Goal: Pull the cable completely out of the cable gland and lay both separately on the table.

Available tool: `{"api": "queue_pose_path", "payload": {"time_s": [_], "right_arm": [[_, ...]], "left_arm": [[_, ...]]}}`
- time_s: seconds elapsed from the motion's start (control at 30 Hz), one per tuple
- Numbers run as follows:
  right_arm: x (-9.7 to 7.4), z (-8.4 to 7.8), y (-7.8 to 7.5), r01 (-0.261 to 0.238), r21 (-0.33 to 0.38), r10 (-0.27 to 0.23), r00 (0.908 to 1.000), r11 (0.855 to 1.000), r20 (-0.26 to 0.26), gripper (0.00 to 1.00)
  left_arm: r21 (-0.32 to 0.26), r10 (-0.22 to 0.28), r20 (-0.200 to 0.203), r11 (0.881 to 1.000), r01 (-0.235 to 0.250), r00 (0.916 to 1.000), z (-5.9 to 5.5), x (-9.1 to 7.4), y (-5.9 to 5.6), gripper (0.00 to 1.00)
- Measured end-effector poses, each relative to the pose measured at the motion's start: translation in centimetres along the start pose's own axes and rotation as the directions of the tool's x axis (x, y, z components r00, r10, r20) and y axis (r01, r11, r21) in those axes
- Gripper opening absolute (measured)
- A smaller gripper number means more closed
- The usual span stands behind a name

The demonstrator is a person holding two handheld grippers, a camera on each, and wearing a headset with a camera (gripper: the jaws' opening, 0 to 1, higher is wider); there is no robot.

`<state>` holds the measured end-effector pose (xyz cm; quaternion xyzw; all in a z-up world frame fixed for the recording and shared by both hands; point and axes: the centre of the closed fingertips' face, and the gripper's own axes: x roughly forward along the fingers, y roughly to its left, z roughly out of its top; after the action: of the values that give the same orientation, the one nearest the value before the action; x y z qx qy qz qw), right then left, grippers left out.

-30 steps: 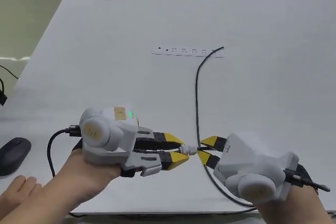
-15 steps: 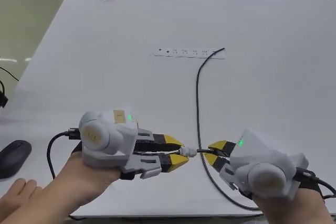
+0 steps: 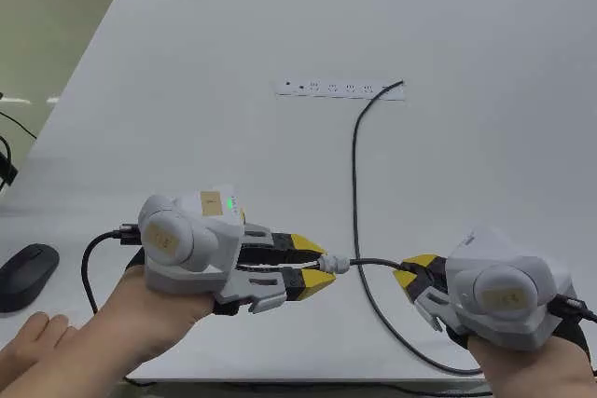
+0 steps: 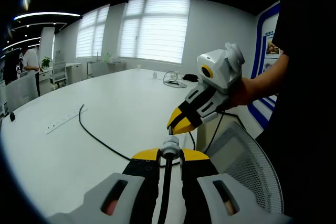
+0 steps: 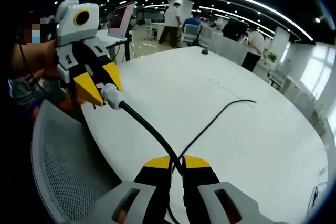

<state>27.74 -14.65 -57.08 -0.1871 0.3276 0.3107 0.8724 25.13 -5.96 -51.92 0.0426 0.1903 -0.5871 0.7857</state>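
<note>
Left tool [image 3: 324, 266] is clamped shut on the white cable gland [image 3: 336, 265], held in the air just above the near edge of the tabletop [image 3: 187, 137]. Right tool [image 3: 405, 273] is closed on the black cable [image 3: 354, 165] a short way from the gland, with a taut stretch of cable between the two tools. The cable runs through the gland and out behind it between the left jaws, and its far part lies on the tabletop up to a white power strip [image 3: 340, 89].
</note>
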Motion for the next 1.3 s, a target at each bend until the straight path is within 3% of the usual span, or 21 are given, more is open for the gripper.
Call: {"api": "queue_pose_path", "payload": {"time_s": [0.13,0.17,0.27,0.3,0.57,0.77,0.87,1.2,1.3], "right_arm": [[0.4,-1.1,-0.9,0.014,0.071,-0.014,0.9999,0.997,0.001,0.02],[0.6,-1.5,-1.0,0.015,0.133,-0.016,0.9999,0.991,0.006,0.02],[1.0,-2.7,-1.7,0.025,0.181,-0.022,0.9996,0.983,-0.017,0.02],[1.1,-2.8,-1.9,0.026,0.217,-0.027,0.9996,0.976,0.003,0.02],[1.6,-2.8,-2.0,0.030,0.189,-0.033,0.9993,0.982,0.015,0.02],[2.0,-3.0,-1.9,0.016,0.248,-0.022,0.9996,0.969,0.018,0.03],[1.8,-2.7,-1.9,0.020,0.201,-0.025,0.9994,0.979,0.022,0.04],[0.5,-2.0,-2.4,0.051,0.109,-0.057,0.9969,0.993,0.054,0.09],[-0.1,-0.8,-1.2,0.028,-0.004,-0.028,0.9968,1.000,0.075,0.11]], "left_arm": [[-0.002,0.005,0.002,1.000,-0.005,1.0000,0.0,-0.1,0.1,0.15],[0.000,0.007,0.003,1.000,-0.007,1.0000,0.0,-0.1,0.2,0.15],[0.002,0.010,0.007,1.000,-0.010,0.9999,0.1,-0.1,0.2,0.15],[0.002,0.011,0.006,1.000,-0.011,0.9999,0.2,-0.2,0.2,0.15],[0.004,0.019,0.000,1.000,-0.019,0.9998,0.0,-0.3,0.3,0.15],[0.007,0.021,-0.003,1.000,-0.021,0.9998,0.0,-0.4,0.1,0.15],[0.005,0.026,-0.004,1.000,-0.026,0.9996,0.0,-0.5,0.3,0.15],[-0.006,0.021,-0.006,1.000,-0.021,0.9998,-0.1,-0.5,0.0,0.15],[-0.002,0.015,-0.014,1.000,-0.015,0.9998,-0.2,-0.2,-0.3,0.15]]}}
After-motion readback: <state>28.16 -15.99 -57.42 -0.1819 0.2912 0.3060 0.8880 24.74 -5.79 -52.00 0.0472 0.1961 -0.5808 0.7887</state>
